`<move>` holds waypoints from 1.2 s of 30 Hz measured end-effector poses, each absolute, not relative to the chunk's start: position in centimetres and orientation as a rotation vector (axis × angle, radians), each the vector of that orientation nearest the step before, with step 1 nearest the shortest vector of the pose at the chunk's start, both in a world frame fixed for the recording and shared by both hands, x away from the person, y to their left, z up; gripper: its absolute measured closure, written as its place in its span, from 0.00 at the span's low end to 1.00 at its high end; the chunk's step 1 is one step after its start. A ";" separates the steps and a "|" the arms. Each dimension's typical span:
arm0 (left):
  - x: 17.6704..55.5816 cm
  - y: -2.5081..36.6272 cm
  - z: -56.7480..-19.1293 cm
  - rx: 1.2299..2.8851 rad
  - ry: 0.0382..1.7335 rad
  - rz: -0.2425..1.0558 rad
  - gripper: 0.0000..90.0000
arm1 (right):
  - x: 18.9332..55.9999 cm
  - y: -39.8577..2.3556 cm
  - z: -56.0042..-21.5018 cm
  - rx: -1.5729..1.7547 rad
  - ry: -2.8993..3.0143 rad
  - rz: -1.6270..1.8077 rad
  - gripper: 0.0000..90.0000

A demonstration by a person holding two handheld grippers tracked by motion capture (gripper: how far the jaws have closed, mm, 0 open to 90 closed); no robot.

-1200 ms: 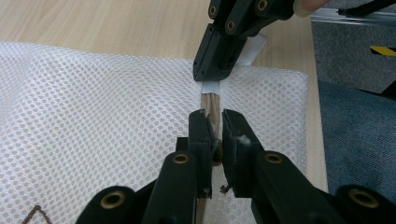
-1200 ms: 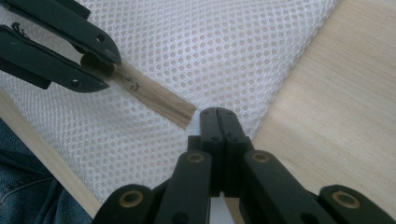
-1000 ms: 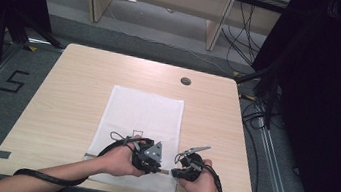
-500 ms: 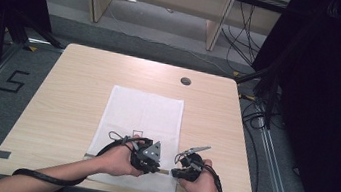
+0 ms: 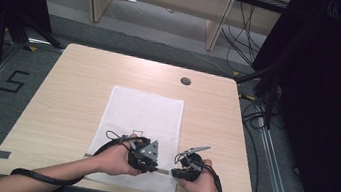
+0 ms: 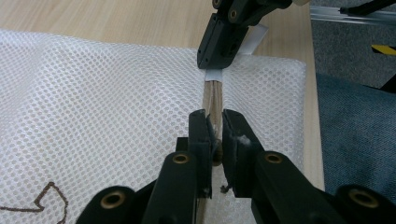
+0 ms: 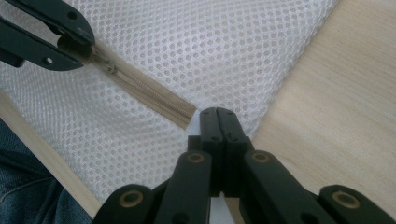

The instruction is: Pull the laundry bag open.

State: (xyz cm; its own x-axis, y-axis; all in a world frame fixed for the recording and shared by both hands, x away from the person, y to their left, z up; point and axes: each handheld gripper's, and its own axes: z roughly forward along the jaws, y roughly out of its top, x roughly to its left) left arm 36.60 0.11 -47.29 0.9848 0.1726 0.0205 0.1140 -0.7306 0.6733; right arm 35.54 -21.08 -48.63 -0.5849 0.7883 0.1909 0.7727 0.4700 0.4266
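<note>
Two grippers, one zipper. I've got a white mesh laundry bag (image 5: 143,122) lying flat on the wooden table (image 5: 68,91), its zipper (image 7: 149,91) running along the edge nearest me. My left gripper (image 6: 214,135) is pinched on what looks like the zipper pull, and my right gripper (image 7: 218,122) is clamped tight on the bag's white end tab just past the zipper's end. From the teeth I can see, that stretch looks closed, so I'd guess the zipping is nearly done, though honestly I can't tell which way it's headed.
</note>
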 end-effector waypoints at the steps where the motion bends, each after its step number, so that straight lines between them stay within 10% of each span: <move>1: 36.6 0.1 -47.3 2.398 0.199 0.106 0.91 | 35.5 -21.1 -48.6 1.415 2.665 0.747 1.00; 36: 36.4 1.0 -47.1 2.400 0.203 0.110 0.91 | 35.5 -21.1 -48.6 1.417 2.661 0.750 1.00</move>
